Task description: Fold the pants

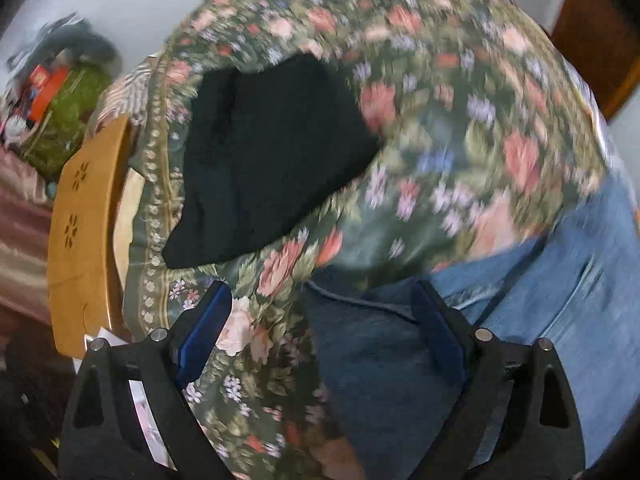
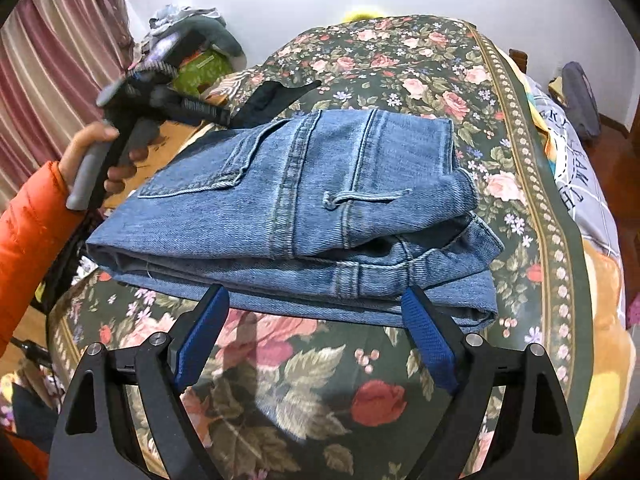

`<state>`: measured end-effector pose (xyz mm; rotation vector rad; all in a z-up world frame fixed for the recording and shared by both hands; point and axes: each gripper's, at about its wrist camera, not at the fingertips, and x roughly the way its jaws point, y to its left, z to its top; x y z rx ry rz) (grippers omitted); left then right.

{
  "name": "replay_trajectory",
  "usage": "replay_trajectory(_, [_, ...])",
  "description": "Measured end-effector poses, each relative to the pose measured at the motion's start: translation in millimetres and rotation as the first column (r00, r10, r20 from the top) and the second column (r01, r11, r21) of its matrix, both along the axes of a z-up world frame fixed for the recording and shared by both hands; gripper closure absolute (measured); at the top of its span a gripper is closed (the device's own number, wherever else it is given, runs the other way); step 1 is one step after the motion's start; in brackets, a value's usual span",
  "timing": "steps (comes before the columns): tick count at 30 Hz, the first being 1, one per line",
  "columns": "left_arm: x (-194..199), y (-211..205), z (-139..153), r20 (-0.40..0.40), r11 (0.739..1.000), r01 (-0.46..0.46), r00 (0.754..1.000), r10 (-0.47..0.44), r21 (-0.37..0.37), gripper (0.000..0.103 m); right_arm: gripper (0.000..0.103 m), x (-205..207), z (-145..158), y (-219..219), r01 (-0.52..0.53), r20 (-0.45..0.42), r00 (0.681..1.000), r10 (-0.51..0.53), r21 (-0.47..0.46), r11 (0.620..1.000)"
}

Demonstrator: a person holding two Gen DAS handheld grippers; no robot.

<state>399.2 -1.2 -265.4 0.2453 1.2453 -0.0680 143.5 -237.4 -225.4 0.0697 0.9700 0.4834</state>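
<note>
The blue jeans (image 2: 304,208) lie folded in a thick stack on the floral bedspread (image 2: 400,64), back pocket up. My right gripper (image 2: 316,308) is open and empty, just in front of the stack's near edge. My left gripper (image 1: 320,300) is open; the jeans (image 1: 540,320) fill the lower right of its blurred view, and a fold of them lies between its fingers. From the right wrist view the left gripper (image 2: 160,96) is held in a hand at the stack's far left.
A black garment (image 1: 264,160) lies on the bedspread beyond the jeans; it also shows in the right wrist view (image 2: 272,98). A wooden chair (image 1: 88,232) stands at the bed's left. Clutter (image 2: 192,48) sits against the wall. A patterned blanket (image 2: 576,184) lies at the right.
</note>
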Motion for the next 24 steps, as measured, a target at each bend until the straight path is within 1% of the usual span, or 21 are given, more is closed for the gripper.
replay_trajectory(3, [-15.6, 14.5, -1.1, 0.017, 0.999, 0.009, 1.0, -0.009, -0.041, 0.01, 0.016, 4.4, 2.3, 1.1, 0.01, -0.004, 1.0, -0.01, 0.007, 1.0])
replay_trajectory(6, [-38.9, 22.9, 1.8, 0.016, 0.998, 0.045, 0.999, -0.045, -0.034, 0.01, 0.016, 8.3, 5.6, 6.8, 0.008, 0.001, 1.0, -0.007, -0.004, 1.0])
replay_trajectory(9, [-68.3, 34.5, 8.3, 0.033, 0.998, 0.058, 0.998, -0.057, -0.033, 0.01, 0.016, 8.4, 11.1, 13.7, -0.002, 0.029, 1.0, 0.003, -0.039, 0.999])
replay_trajectory(11, [-88.0, 41.9, 12.2, 0.034, 0.998, 0.048, 0.998, -0.047, -0.048, 0.01, 0.016, 5.9, 15.3, 15.7, -0.005, 0.052, 0.999, 0.009, -0.076, 0.997])
replay_trajectory(14, [-122.7, 51.2, 18.2, 0.031, 0.994, 0.039, 0.999, -0.036, -0.107, 0.01, 0.016, 0.9, 20.7, 12.9, 0.004, 0.076, 0.997, 0.005, -0.108, 0.994])
replay_trajectory(17, [-154.3, 56.4, 23.3, 0.029, 0.984, 0.011, 1.0, -0.006, -0.177, 0.01, 0.016, -7.4, 29.0, 7.1, 0.025, 0.1, 0.995, -0.014, -0.116, 0.993])
replay_trajectory(20, [-182.4, 50.2, 28.0, 0.025, 0.97, 0.01, 1.0, -0.004, -0.243, 0.01, 0.016, -18.7, 40.4, -0.2, 0.048, 0.128, 0.991, -0.035, -0.095, 0.994])
replay_trajectory(24, [-206.0, 30.9, 31.9, 0.014, 0.947, 0.026, 1.0, -0.023, -0.32, 0.01, 0.016, -29.3, 51.6, 0.4, 0.05, 0.164, 0.986, -0.036, -0.078, 0.996])
